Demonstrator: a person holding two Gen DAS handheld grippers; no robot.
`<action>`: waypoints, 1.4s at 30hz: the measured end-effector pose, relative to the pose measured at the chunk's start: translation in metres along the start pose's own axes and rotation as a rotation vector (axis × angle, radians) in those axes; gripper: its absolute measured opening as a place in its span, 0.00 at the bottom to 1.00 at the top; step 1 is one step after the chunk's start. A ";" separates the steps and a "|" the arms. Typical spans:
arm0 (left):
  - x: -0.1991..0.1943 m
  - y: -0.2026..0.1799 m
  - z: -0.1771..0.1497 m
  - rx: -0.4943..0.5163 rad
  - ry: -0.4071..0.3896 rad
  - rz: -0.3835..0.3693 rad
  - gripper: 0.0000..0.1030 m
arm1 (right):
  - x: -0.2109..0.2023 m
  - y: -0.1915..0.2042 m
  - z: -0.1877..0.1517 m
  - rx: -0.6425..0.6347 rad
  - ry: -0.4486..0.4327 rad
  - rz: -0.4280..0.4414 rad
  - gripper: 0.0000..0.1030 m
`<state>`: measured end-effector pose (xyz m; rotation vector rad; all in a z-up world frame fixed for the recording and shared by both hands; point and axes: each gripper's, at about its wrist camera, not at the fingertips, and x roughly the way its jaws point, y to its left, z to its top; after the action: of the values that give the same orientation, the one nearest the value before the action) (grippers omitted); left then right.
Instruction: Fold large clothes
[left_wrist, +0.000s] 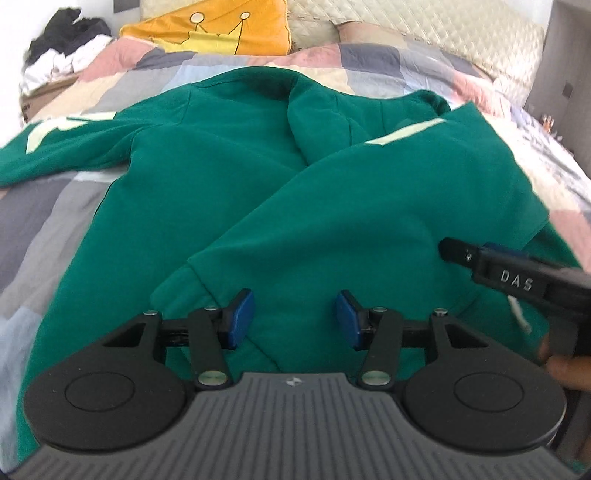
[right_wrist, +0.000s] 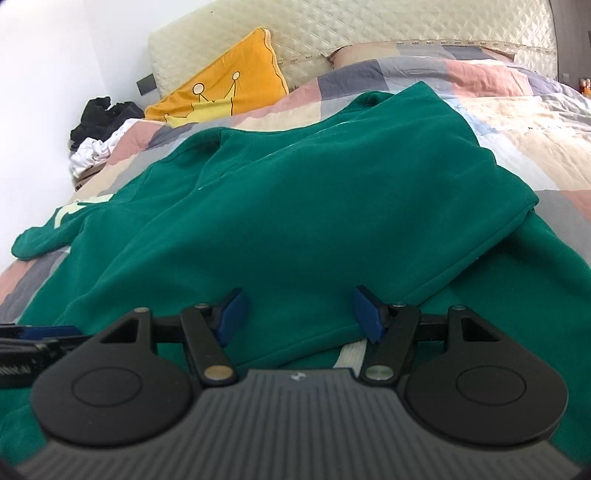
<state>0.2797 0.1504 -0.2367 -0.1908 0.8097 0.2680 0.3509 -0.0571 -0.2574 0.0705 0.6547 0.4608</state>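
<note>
A large green sweatshirt (left_wrist: 229, 177) lies flat on the bed, also seen in the right wrist view (right_wrist: 295, 206). Its right sleeve (left_wrist: 351, 206) is folded diagonally across the body, cuff near my left gripper. Its left sleeve (left_wrist: 55, 147), with pale markings, stretches out to the left. My left gripper (left_wrist: 295, 317) is open and empty just above the folded sleeve's cuff. My right gripper (right_wrist: 299, 314) is open and empty over the sweatshirt's near part; it also shows at the right edge of the left wrist view (left_wrist: 450, 251).
A patchwork quilt (left_wrist: 369, 62) covers the bed. A yellow pillow (left_wrist: 221, 29) and a quilted cream headboard (right_wrist: 369, 26) are at the far end. A pile of black and white clothes (left_wrist: 62, 51) lies at the far left.
</note>
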 end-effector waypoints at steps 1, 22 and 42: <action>0.001 -0.001 -0.001 0.005 -0.002 0.004 0.55 | 0.000 -0.001 0.000 0.002 -0.001 0.002 0.64; -0.093 0.004 0.012 0.036 -0.166 -0.049 0.56 | -0.132 -0.002 0.005 0.116 -0.184 -0.027 0.65; -0.116 0.225 0.073 -0.337 -0.128 0.035 0.68 | -0.132 0.050 -0.020 0.044 -0.120 0.107 0.65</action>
<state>0.1839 0.3649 -0.1174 -0.4709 0.6373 0.4452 0.2274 -0.0707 -0.1880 0.1744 0.5446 0.5408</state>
